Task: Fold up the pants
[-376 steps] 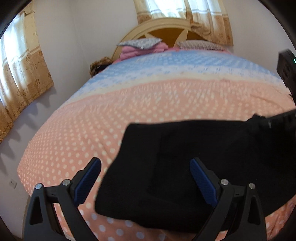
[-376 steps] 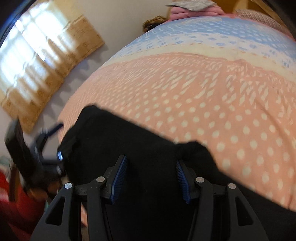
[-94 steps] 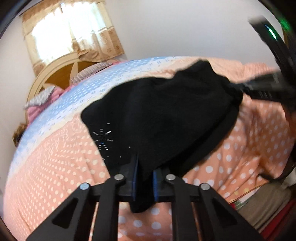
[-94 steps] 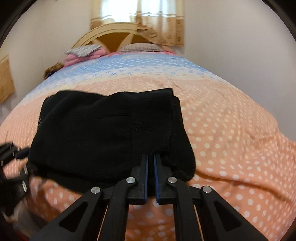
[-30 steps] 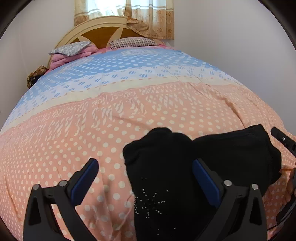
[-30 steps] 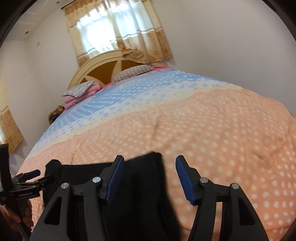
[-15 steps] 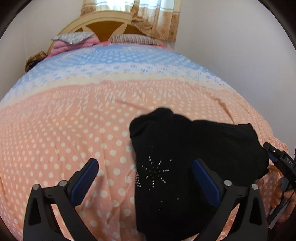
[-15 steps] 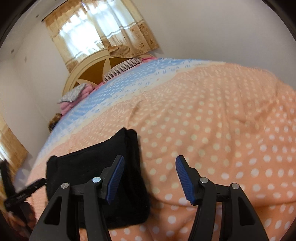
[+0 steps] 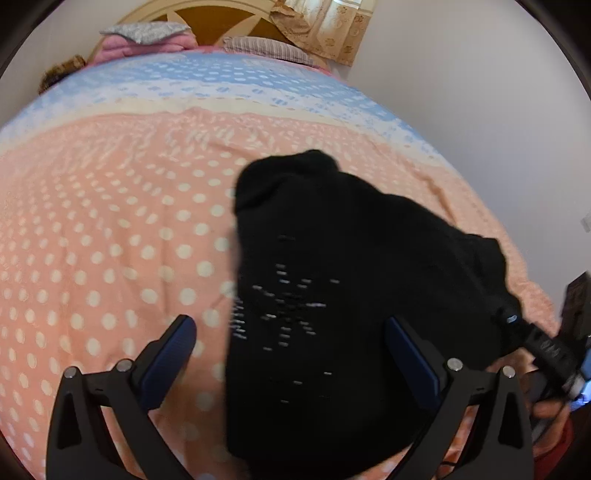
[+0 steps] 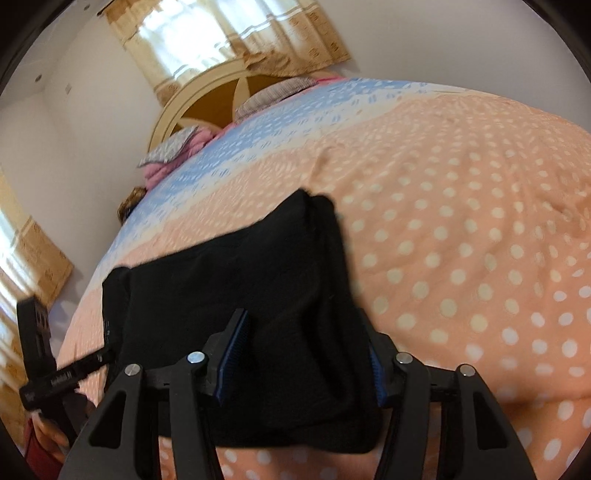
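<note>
The black pants [image 9: 332, 280] lie folded into a thick bundle on the peach dotted bedspread [image 9: 110, 229], near the bed's foot edge. A sparkly star pattern shows on their top. My left gripper [image 9: 291, 347] is open, its jaws wide on either side of the bundle's near end. My right gripper [image 10: 303, 354] is open too, with the other end of the pants [image 10: 240, 280] between its blue pads, not pinched. The right gripper shows in the left wrist view [image 9: 543, 347] at the far right; the left gripper shows in the right wrist view [image 10: 62, 373] at the lower left.
The bed runs back to a blue band, pillows [image 9: 144, 33] and a wooden headboard [image 10: 207, 103]. Curtained windows [image 10: 229, 29] sit behind it. A white wall [image 9: 480, 110] flanks the bed's right side. A person's hand [image 9: 550, 410] holds the right gripper.
Both grippers have moved down and in over the folded pants, so the bundle now lies between each pair of open jaws. The pants have stayed in place on the bed.
</note>
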